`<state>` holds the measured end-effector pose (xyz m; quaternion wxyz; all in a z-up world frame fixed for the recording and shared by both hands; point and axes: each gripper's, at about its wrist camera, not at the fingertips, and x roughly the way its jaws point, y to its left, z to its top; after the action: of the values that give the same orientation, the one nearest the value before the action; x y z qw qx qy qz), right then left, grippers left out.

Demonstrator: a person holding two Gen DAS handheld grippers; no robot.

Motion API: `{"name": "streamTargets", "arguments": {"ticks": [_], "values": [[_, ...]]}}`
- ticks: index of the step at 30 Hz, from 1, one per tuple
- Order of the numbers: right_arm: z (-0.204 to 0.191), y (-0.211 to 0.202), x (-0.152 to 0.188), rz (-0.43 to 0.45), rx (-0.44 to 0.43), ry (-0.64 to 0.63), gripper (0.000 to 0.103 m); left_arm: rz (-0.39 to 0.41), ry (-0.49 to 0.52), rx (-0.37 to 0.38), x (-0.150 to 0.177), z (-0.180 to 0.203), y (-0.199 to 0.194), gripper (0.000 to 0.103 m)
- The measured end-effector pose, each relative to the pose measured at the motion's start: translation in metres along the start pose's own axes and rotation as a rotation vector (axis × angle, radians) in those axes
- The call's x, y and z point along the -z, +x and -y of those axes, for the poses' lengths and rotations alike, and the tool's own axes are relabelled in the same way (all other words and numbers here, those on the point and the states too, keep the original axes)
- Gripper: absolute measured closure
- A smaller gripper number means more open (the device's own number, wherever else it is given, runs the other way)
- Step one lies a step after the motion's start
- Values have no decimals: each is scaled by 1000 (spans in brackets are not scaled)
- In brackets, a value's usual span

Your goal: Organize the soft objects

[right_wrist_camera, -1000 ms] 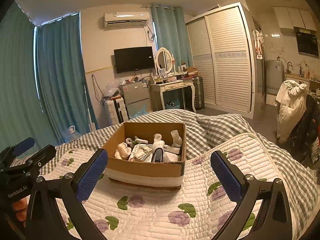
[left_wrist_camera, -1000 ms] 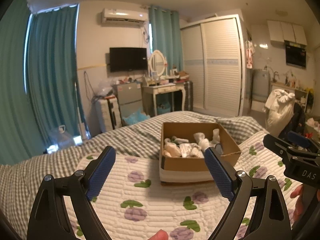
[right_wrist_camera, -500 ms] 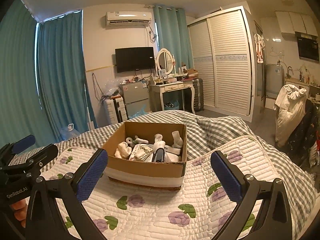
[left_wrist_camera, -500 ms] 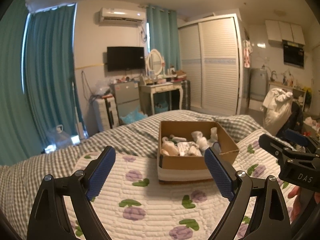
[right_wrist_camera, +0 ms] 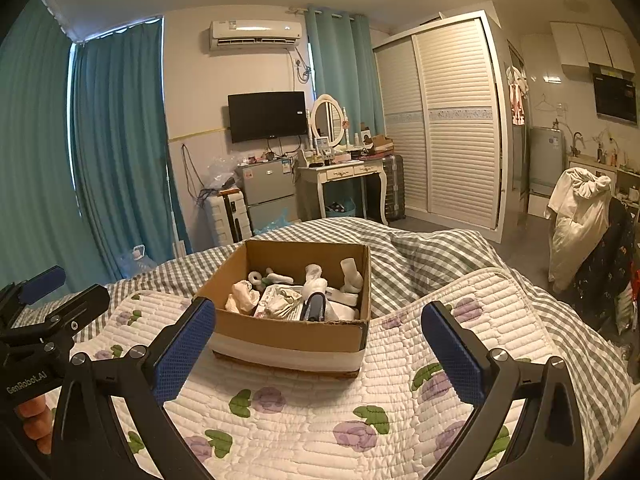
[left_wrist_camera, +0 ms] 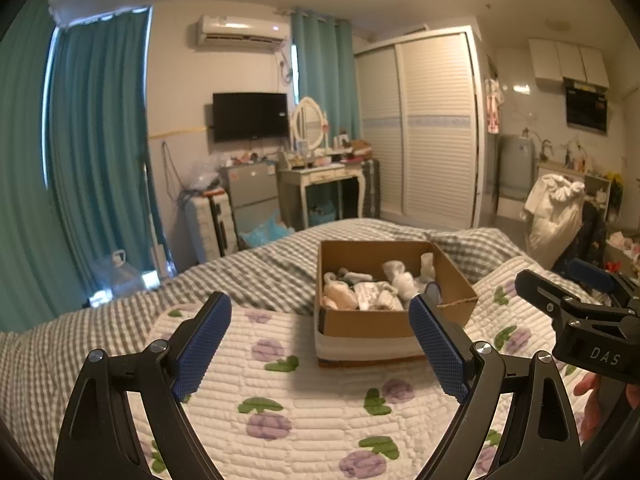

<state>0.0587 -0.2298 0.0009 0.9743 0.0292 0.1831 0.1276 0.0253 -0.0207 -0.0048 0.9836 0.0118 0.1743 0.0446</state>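
Observation:
An open cardboard box (left_wrist_camera: 362, 325) (right_wrist_camera: 288, 334) stands on the white flowered quilt (left_wrist_camera: 304, 400) (right_wrist_camera: 320, 412) on the bed. Several rolled socks (left_wrist_camera: 368, 292) (right_wrist_camera: 280, 296), white, beige and one dark blue, lie inside it. My left gripper (left_wrist_camera: 319, 344) is open and empty, above the quilt, near side and left of the box. My right gripper (right_wrist_camera: 318, 350) is open and empty, in front of the box. The right gripper shows at the right edge of the left wrist view (left_wrist_camera: 576, 312), and the left gripper at the left edge of the right wrist view (right_wrist_camera: 44, 312).
A grey checked blanket (left_wrist_camera: 256, 272) (right_wrist_camera: 420, 256) covers the bed beyond the quilt. Past the bed are teal curtains (right_wrist_camera: 116, 152), a small fridge (right_wrist_camera: 268, 196), a dressing table (right_wrist_camera: 344, 176), a wardrobe (right_wrist_camera: 452, 128) and a chair with white clothes (right_wrist_camera: 576, 216).
Both views have drawn back and risen a little; the box sits slightly farther away and more of the quilt shows. Both grippers stay open.

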Motion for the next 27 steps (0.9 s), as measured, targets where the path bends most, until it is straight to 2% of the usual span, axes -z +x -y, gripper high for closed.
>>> {"name": "streamTargets", "arguments": {"ticks": [27], "values": [[-6,6,6,-21,6,-8,0,-10,2,11,8,-5,2,11]]}}
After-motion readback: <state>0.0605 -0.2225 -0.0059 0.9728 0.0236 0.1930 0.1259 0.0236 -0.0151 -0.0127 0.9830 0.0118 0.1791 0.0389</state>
